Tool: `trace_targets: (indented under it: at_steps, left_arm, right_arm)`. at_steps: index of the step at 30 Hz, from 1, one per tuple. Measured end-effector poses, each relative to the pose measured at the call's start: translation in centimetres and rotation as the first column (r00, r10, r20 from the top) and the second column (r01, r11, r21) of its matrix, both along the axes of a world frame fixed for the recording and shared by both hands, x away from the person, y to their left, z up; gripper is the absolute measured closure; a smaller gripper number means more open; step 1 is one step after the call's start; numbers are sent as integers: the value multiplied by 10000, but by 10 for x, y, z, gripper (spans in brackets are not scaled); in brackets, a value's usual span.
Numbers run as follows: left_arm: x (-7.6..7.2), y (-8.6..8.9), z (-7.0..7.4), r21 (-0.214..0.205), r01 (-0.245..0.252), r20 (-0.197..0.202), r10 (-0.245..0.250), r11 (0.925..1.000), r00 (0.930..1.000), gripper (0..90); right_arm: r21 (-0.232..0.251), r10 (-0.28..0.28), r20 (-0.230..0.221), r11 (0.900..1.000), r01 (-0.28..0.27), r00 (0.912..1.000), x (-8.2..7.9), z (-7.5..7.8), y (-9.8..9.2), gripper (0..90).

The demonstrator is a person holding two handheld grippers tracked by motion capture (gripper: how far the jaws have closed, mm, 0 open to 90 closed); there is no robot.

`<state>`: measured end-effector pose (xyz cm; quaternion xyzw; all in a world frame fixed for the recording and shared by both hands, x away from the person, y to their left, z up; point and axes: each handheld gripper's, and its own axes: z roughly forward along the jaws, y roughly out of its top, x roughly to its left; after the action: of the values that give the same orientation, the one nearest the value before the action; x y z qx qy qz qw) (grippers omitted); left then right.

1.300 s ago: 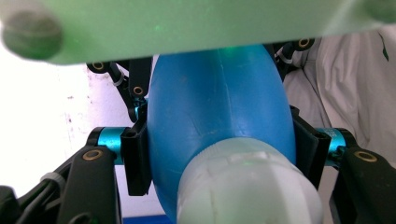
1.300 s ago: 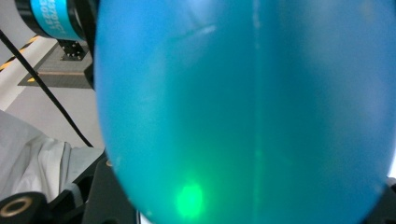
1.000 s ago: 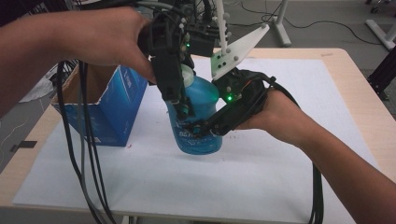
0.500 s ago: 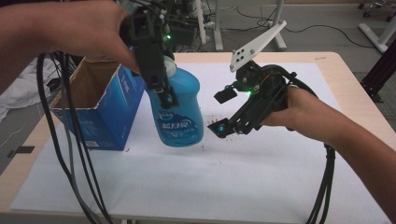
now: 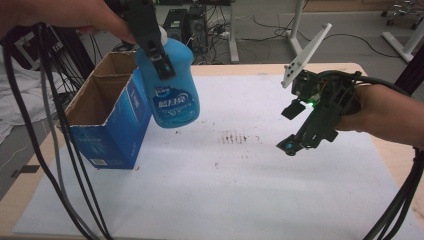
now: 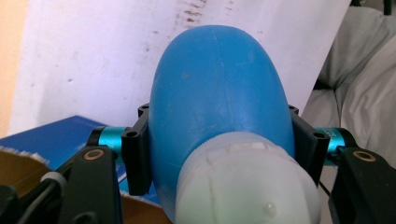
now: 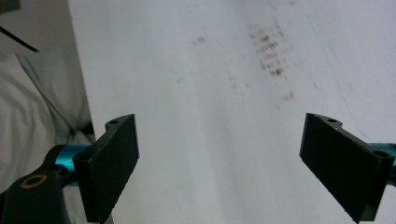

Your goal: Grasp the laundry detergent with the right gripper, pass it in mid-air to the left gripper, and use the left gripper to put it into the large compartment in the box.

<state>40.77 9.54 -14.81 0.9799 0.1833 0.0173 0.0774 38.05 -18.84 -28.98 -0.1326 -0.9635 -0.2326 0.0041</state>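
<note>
A blue detergent bottle [image 5: 172, 87] with a white cap hangs in the air beside the open blue cardboard box [image 5: 107, 117]. My left gripper [image 5: 152, 42] is shut on its upper body; in the left gripper view the jaws press both sides of the bottle [image 6: 217, 98], just below the white cap [image 6: 247, 186]. My right gripper [image 5: 295, 130] hovers open above the right half of the white sheet, apart from the bottle. The right gripper view has its fingers [image 7: 114, 163] spread wide over bare white paper, with nothing between them.
The box stands at the table's left with its flaps up and its inside brown. A white sheet [image 5: 225, 190] covers the table, with a dark smudge [image 5: 235, 137] near its middle. Black cables [image 5: 55, 150] trail down at the left, and more hang at the right edge.
The left gripper has lifted the bottle up and to the left, toward the box. The right gripper let go of the bottle and drew back to the right, now open.
</note>
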Motion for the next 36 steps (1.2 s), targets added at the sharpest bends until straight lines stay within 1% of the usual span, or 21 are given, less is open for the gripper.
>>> trace_targets:
  at_steps: [1,2,3,4,6,7,8,10,11,14,16,18,20,23,24,26,30,31,33,35,36]
  left_arm:
    - [0,2,4,-61,-155,53,156,9999,9999,376]
    - [1,4,8,-87,-212,88,213,9997,9997,375]
    - [1,7,14,-150,-388,90,389,9991,9992,375]
    - [1,9,17,-159,-370,148,373,9992,9992,375]
    - [0,14,26,-210,-522,193,527,9984,9984,376]
    - [-1,17,31,-170,-580,213,584,9982,9981,375]
    - [-2,20,35,-190,-710,244,715,9973,9971,375]
    - [-4,26,43,-220,-948,288,954,9953,9950,375]
    - [-4,30,48,-285,-1146,273,1153,9930,9930,375]
    - [-5,42,62,-286,-1634,304,1642,9861,9860,376]
    - [-7,50,70,-324,-1967,293,1977,9799,9798,375]
    - [-8,60,78,-437,-2196,321,2211,9746,9747,376]
    - [-9,70,83,-507,-2255,273,2270,9729,9735,375]
    - [-10,85,85,-696,-2356,174,2373,9694,9713,376]
    - [-10,89,85,-666,-2356,180,2373,9696,9713,375]
    - [-10,98,84,-611,-2451,180,2466,9676,9690,376]
    - [-9,113,80,-539,-2565,215,2580,9650,9659,376]
    - [-8,117,78,-498,-2577,221,2590,9649,9656,375]
    - [-7,123,74,-332,-2464,281,2473,9686,9685,376]
    - [-5,129,68,-265,-2453,270,2460,9691,9689,376]
    - [-5,129,68,-265,-2453,270,2460,9691,9689,376]
  right_arm:
    - [-157,-126,-77,9998,124,9999,0,0,-5,14]
    - [-359,-280,-208,9990,273,9994,1,0,-10,6]
    - [-499,-326,-74,9982,322,9994,1,1,-15,6]
    - [-704,-473,-16,9964,471,9989,2,2,-23,6]
    - [-740,-806,102,9940,811,9967,1,4,-33,6]
    - [-752,-923,83,9929,926,9957,0,6,-39,7]
    - [-843,-916,-77,9923,906,9958,0,7,-44,7]
    - [-1064,-934,-74,9900,921,9956,-3,8,-53,7]
    - [-1100,-1033,-39,9887,1023,9946,-4,9,-57,7]
    - [-924,-990,-2,9908,985,9951,-6,10,-67,7]
    - [-975,-929,-153,9911,910,9956,-7,10,-71,7]
    - [-1008,-859,-84,9913,846,9963,-7,9,-73,7]
    - [-1046,-902,-1,9905,897,9959,-6,7,-74,7]
    - [-997,-933,169,9905,945,9955,-4,6,-73,7]
    - [-929,-969,189,9908,982,9951,-3,6,-73,7]
    - [-888,-1034,280,9904,1055,9942,-2,7,-72,7]
    - [-744,-1000,426,9919,1030,9941,1,7,-70,7]
    - [-721,-1026,464,9918,1058,9936,1,7,-70,7]
    - [-693,-1077,486,9914,1109,9930,3,7,-70,7]
    - [-662,-1101,499,9914,1133,9927,4,6,-70,7]
    - [-662,-1101,499,9914,1133,9927,4,6,-70,7]
